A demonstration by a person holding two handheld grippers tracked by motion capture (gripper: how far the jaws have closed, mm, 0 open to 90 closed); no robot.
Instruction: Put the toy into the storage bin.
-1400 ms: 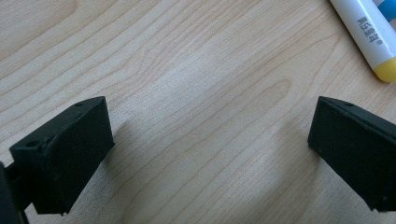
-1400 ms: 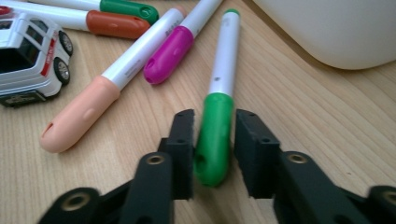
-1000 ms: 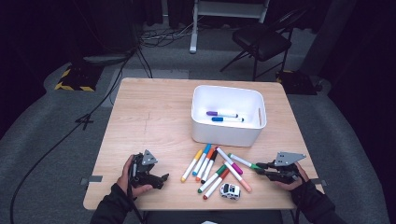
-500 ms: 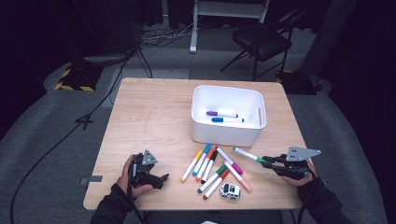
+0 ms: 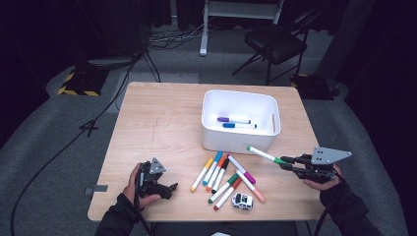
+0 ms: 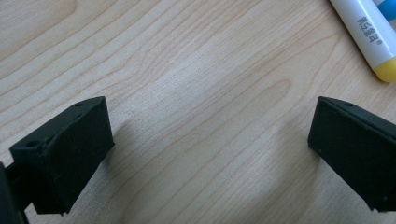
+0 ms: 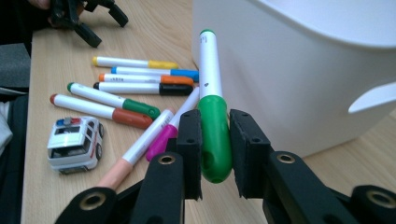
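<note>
Two grippers: black, two-jaw, one in each hand
right gripper (image 7: 215,154): flat black pads clamped on the green cap end of the green marker (image 7: 212,105); held off the table, right of the bin
green marker: smooth white plastic barrel, glossy green cap, small green tail tip; it slants up-left toward the bin's front right corner in the high view (image 5: 265,155)
left gripper (image 5: 158,186): jaws spread wide, nothing between them, low over bare wood at the table's front left
bin (image 5: 212,132): white plastic, rectangular, rounded corners, slot handle in the side wall
markers in bin: 2, a purple-capped marker (image 5: 234,120) and a blue-capped marker (image 5: 239,126), side by side
markers on table (image 5: 223,173): 7, white barrels; caps yellow, blue, orange, black, green, red-brown, magenta with peach end; loose fan in front of the bin
toy car (image 5: 242,200): 1, small, white, boxy, light bar on the roof, near the front edge just beside the fan
table (image 5: 157,118): light wood grain, matte, rectangular
</note>
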